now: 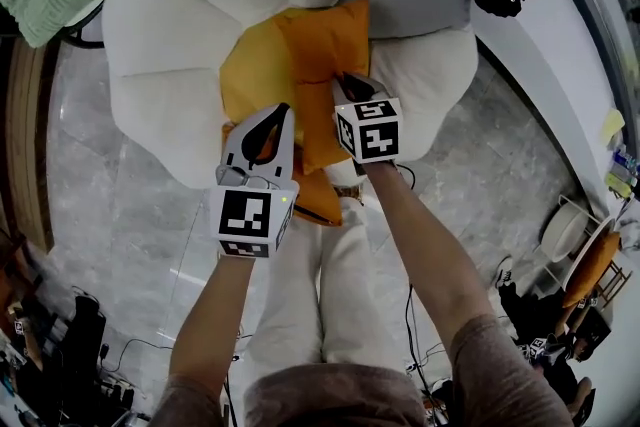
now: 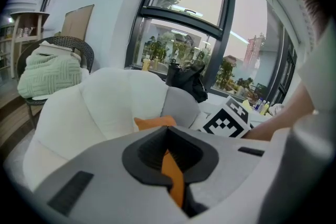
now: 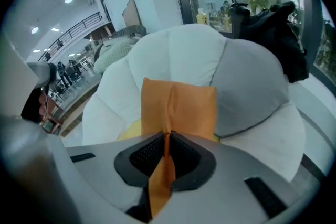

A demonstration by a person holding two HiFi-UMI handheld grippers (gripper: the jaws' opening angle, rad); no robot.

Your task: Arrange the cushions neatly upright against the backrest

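orange square fabric cushion (image 1: 322, 50) over yellow seat centre (image 1: 250, 70) of white petal-shaped padded chair (image 1: 170, 25), just before the backrest petals, right tongs (image 1: 347, 83) pinched shut on its near edge, left tongs (image 1: 272, 120) clamped on orange fabric fold (image 2: 173, 176) at seat front

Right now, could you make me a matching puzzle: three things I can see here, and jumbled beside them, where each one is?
1 orange fabric cushion
2 pale green knitted blanket
3 black soft bag

A heaped on the dark wicker chair
B by the window, behind the white petal-shaped seat
C pinched in the right gripper

Pairs: 1-C, 2-A, 3-B
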